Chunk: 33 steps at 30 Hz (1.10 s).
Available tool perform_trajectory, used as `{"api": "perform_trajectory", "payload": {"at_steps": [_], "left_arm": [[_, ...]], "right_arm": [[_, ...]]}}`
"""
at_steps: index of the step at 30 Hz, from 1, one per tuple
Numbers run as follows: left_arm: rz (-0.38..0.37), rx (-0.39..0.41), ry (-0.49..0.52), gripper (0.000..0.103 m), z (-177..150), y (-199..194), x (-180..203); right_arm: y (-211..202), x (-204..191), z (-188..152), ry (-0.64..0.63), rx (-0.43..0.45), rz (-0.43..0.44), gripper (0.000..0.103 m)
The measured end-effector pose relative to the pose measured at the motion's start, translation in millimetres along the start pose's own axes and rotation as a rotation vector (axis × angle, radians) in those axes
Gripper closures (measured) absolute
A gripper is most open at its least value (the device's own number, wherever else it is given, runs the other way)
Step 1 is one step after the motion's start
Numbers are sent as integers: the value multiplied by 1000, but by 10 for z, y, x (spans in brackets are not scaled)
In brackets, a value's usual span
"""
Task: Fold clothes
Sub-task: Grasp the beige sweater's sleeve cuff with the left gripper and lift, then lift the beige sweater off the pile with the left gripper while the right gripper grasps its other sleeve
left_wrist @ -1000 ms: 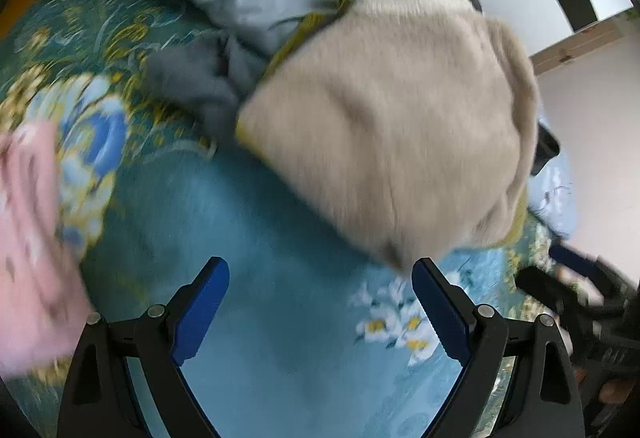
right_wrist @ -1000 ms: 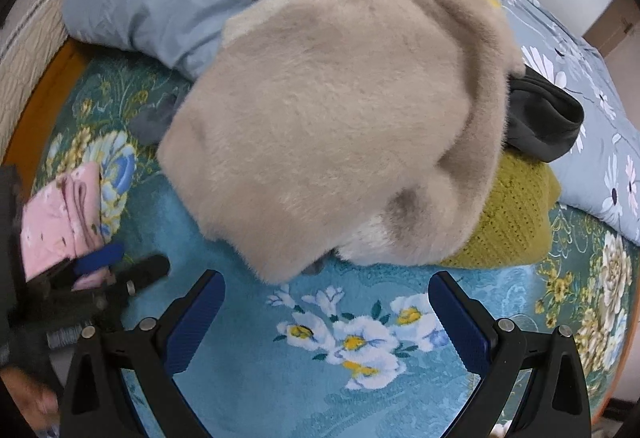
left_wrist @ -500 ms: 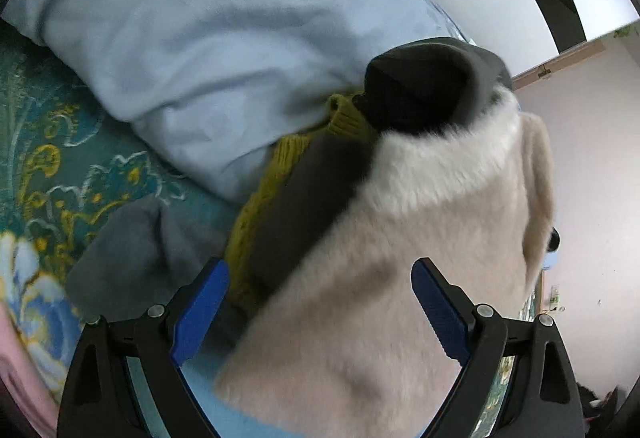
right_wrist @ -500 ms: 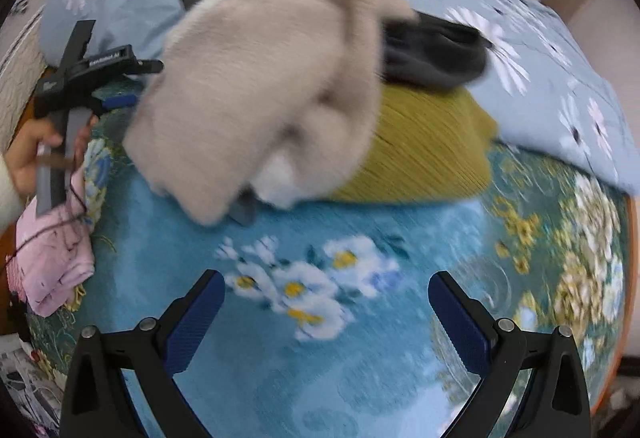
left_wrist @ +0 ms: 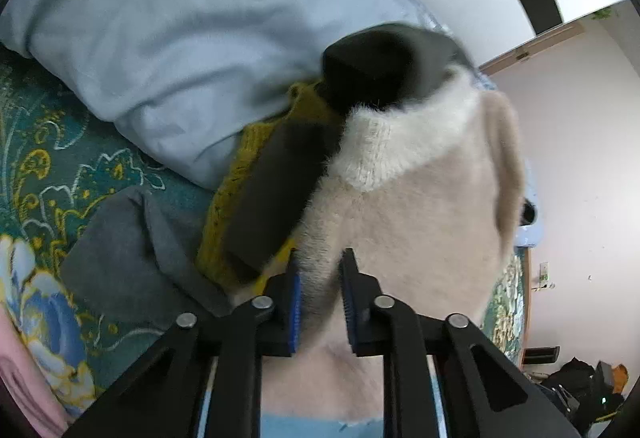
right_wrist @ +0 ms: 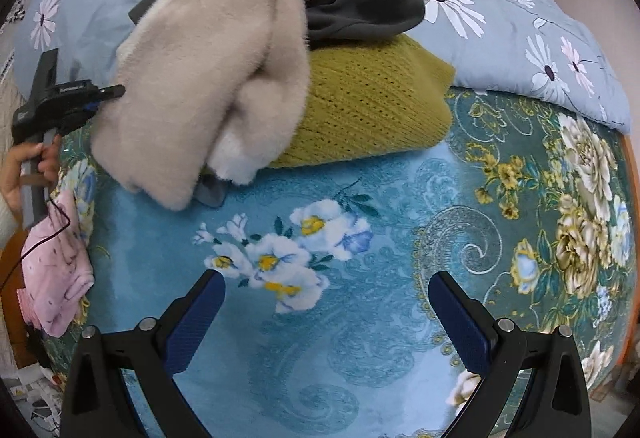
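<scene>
On the bed (right_wrist: 360, 338), the left gripper (left_wrist: 320, 286) is pinching an edge of the beige fleece (right_wrist: 208, 77), fingers (left_wrist: 295, 302) closed on the pile fabric. The fleece is draping over a stack w/ an olive knit (right_wrist: 368, 105) and dark garment (right_wrist: 360, 13), near the bed's far edge by the duvet (right_wrist: 520, 17). The right gripper (right_wrist: 326, 322) is hovering w/ fingers wide open, nothing held. Fleece looks light, soft, floppy; prob. best taken at hem or shoulder corners, both grippers.

No readable text anywhere — labels too blurred.
</scene>
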<state>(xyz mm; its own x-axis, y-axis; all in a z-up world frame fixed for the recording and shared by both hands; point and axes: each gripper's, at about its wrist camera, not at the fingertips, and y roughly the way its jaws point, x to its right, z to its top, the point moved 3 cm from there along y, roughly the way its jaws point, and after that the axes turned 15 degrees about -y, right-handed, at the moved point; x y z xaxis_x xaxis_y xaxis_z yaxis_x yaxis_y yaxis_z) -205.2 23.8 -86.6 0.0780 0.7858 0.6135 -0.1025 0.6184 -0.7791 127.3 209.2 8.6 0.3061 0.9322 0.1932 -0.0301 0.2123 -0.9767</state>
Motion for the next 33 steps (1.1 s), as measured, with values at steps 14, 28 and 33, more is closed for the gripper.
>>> {"api": "perform_trajectory", "payload": {"at_steps": [14, 28, 33], "left_arm": [[11, 65, 168, 93, -1661, -936, 834], [-23, -209, 308, 94, -3682, -1103, 1624], [-15, -291, 381, 94, -4201, -793, 2087]], "right_arm": [[-634, -64, -46, 66, 167, 61, 0], [-1030, 478, -1095, 244, 257, 88, 0], [-1046, 1004, -1654, 394, 263, 75, 0]]}}
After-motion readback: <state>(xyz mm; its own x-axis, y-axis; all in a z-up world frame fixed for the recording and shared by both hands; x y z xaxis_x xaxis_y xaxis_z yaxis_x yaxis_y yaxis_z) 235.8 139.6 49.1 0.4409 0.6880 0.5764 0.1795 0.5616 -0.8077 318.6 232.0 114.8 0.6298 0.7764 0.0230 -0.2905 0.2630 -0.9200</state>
